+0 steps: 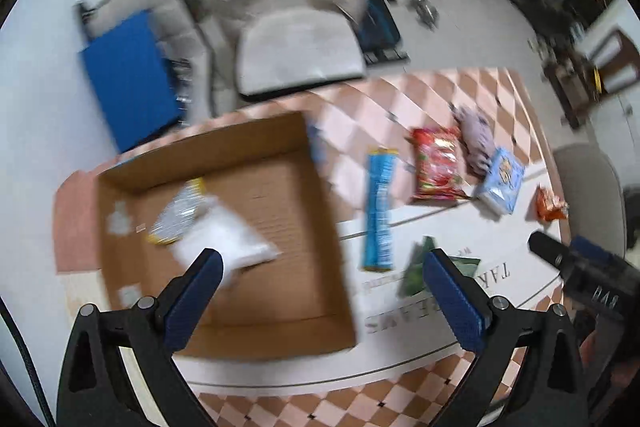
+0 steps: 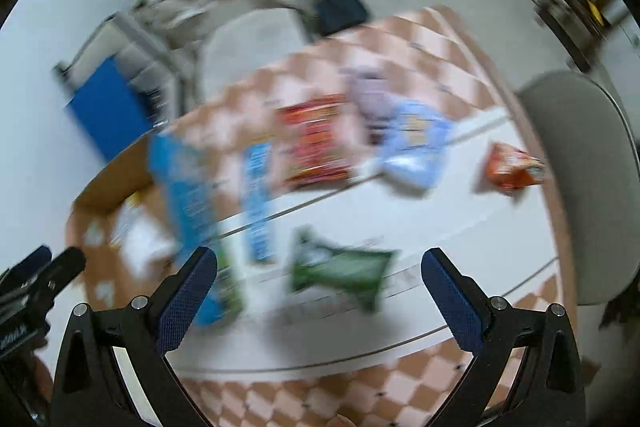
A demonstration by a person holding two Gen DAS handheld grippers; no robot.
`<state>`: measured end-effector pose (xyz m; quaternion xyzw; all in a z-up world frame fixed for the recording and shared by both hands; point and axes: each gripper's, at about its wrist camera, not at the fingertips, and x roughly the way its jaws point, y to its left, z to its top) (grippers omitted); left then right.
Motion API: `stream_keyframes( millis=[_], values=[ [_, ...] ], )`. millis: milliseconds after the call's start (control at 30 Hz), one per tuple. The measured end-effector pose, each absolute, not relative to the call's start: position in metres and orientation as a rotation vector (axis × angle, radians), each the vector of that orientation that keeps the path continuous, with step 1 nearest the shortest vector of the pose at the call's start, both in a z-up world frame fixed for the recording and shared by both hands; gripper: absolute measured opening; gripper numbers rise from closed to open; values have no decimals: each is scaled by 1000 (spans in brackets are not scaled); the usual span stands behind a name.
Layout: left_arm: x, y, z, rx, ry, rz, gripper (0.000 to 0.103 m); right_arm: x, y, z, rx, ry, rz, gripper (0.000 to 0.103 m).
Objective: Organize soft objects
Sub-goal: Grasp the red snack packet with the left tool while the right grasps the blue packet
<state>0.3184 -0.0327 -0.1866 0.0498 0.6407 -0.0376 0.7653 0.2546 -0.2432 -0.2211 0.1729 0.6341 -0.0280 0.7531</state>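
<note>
Landmark: the cardboard box [image 1: 224,227] on the desk [image 1: 460,227], open side up, taken as the reference for everything below.

Already in the box: a white soft pack [image 1: 224,239] and a silvery yellow-edged packet [image 1: 180,215], lying on the box floor.

Next likely item: the green packet [image 2: 340,267], flat on the desk just right of the box, nearest of the loose items to both grippers.

Its direction: straight ahead of the right gripper [image 2: 320,291], showing between its two fingers; it sits off toward the right finger of the left gripper [image 1: 320,291].

Its long axis: appears to run across the right gripper's opening, though the blur leaves this uncertain.

Nearer hand: the right one, by my reading.

Further right of the box: a long blue packet [image 1: 378,211] lying with its length pointing away from the grippers, then a red packet [image 1: 436,163], a purple soft toy [image 1: 476,143], a light blue pack [image 1: 502,183] and an orange packet [image 1: 550,207], all well apart from the box.

Left gripper: spread wide and empty, hovering over the box's near right corner.

Right gripper: spread wide and empty, raised above the desk and tilted down toward the green packet.
</note>
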Motion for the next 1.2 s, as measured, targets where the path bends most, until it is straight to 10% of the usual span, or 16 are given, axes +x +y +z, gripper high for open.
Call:
stream_keyframes(
  millis=[567, 833, 1000, 1200],
  values=[
    [442, -163, -359, -19, 1801, -167, 102, 359, -340, -390, 548, 1636, -151, 103],
    [446, -201, -394, 74, 1869, -199, 102, 355, -350, -412, 503, 1713, -155, 73],
    [441, -206, -405, 138, 1864, -155, 45, 358, -357, -419, 478, 1725, -168, 76],
    [412, -198, -377, 161, 1750, -134, 43, 353, -339, -412, 334, 1700, -194, 44]
  ],
)
